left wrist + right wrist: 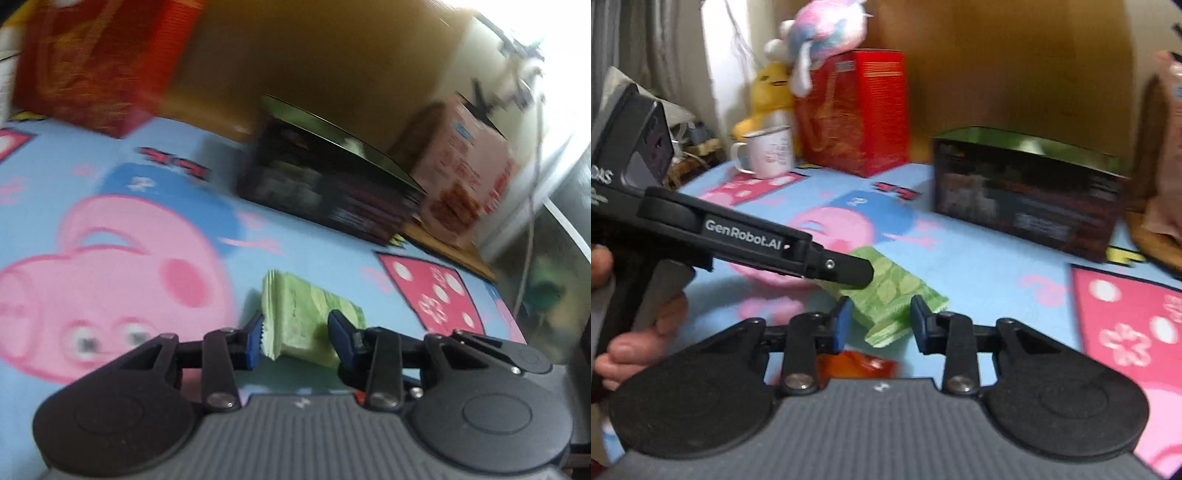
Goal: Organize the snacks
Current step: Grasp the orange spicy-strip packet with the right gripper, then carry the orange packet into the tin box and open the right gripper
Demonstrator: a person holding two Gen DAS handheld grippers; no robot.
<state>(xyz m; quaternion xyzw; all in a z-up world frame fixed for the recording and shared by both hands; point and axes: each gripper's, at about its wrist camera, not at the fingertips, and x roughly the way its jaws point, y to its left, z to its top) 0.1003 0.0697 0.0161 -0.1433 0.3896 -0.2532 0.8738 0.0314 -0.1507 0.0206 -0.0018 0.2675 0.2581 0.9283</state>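
A green snack packet [295, 317] is pinched between the blue pads of my left gripper [297, 336], just above the cartoon tablecloth [110, 229]. In the right wrist view the left gripper [849, 271] reaches in from the left, shut on the packet's [894, 295] upper end. The packet's lower end lies between the narrowed pads of my right gripper [879, 325]. I cannot tell whether those pads press on it. An orange wrapped snack [857, 363] lies on the cloth under the right gripper. A hand [631, 343] holds the left gripper's grip.
A black open box [1027, 199] stands at the back right, with a pink snack box [461, 166] beside it. A red box [857, 110], a white mug [768, 151] and plush toys [812, 33] stand at the back left. A brown panel [1015, 66] closes the back.
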